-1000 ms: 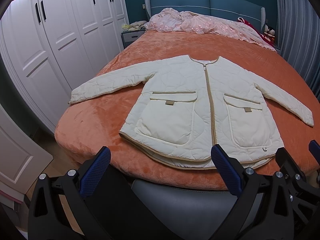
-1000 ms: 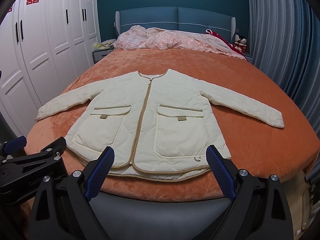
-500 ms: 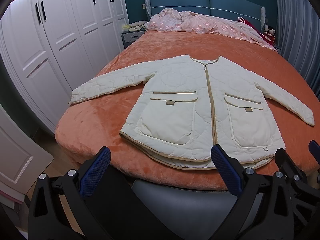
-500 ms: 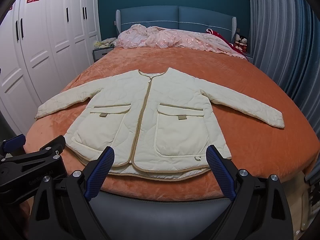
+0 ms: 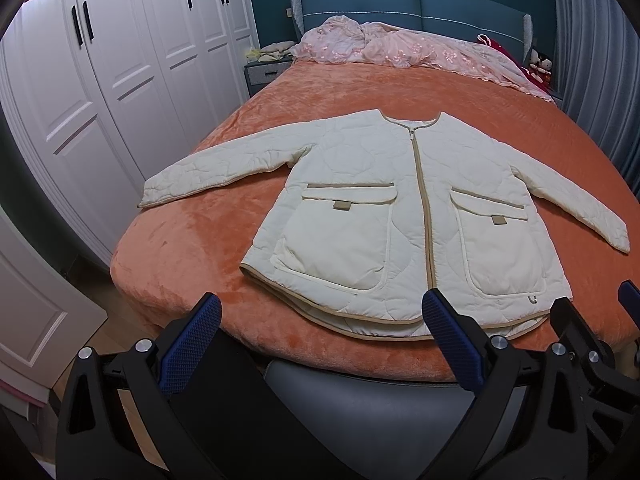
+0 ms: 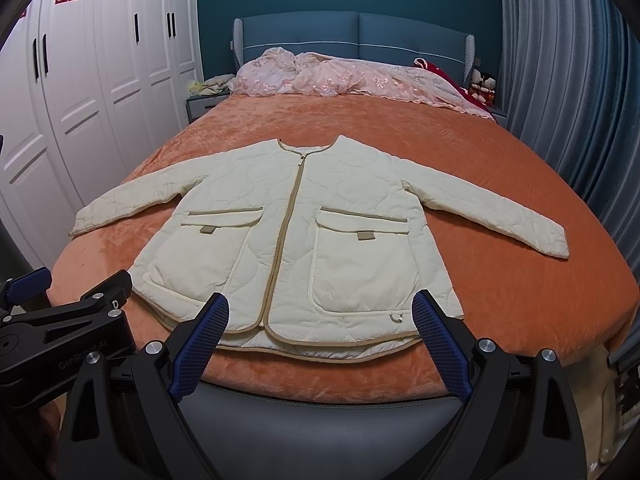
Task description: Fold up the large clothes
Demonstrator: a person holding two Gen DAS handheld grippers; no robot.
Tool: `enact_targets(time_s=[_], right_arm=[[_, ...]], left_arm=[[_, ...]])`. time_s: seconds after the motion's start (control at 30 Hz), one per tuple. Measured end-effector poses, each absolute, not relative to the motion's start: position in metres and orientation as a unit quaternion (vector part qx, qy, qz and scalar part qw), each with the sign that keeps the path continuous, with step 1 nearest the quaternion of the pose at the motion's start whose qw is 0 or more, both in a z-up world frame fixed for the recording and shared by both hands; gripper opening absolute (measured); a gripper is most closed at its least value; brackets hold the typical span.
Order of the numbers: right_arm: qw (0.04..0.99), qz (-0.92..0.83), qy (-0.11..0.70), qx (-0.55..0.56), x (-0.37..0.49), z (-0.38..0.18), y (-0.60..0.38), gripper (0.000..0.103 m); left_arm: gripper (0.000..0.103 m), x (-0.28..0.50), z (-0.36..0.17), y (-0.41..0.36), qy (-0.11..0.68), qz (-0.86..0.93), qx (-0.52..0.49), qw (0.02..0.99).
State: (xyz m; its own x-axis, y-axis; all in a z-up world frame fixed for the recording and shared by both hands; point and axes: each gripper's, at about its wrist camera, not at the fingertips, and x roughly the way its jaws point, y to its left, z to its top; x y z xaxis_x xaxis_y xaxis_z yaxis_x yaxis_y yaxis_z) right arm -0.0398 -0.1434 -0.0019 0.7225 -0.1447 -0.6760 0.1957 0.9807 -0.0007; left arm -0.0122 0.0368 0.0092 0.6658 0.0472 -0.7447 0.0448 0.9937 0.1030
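Note:
A cream quilted jacket (image 5: pixel 400 216) with tan trim and two front pockets lies flat and zipped on the orange bed, sleeves spread to both sides; it also shows in the right wrist view (image 6: pixel 296 236). My left gripper (image 5: pixel 324 336) is open and empty, held just short of the jacket's hem at the bed's foot. My right gripper (image 6: pixel 320 336) is open and empty, also just in front of the hem. The left gripper's body (image 6: pixel 60 340) shows at the lower left of the right wrist view.
The orange bed (image 5: pixel 192 248) fills the room's middle. A pink quilt (image 5: pixel 404 46) is bunched at the blue headboard. White wardrobes (image 5: pixel 120 68) line the left side, a nightstand (image 5: pixel 266 70) stands beside them, and curtains (image 6: pixel 568 80) hang on the right.
Both grippers have drifted slightly; the view of the jacket has shifted a little. The jacket has not moved.

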Motion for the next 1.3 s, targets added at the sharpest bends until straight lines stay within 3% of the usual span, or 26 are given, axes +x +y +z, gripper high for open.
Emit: enact_targets(time_s=[1.0,1.3], right_arm=[[0.904,-0.091,0.414,0.063,0.011,-0.04,-0.181,0.091],[0.87,-0.163,0.391,0.252,0.063,-0.074,-0.351,0.091]], left_arm=[[0.098,0.036,-0.026,0.023,0.438,0.023,0.072,0.896],[0.098,0.087,-0.042,0.018,0.448,0.035,0.066,0.891]])
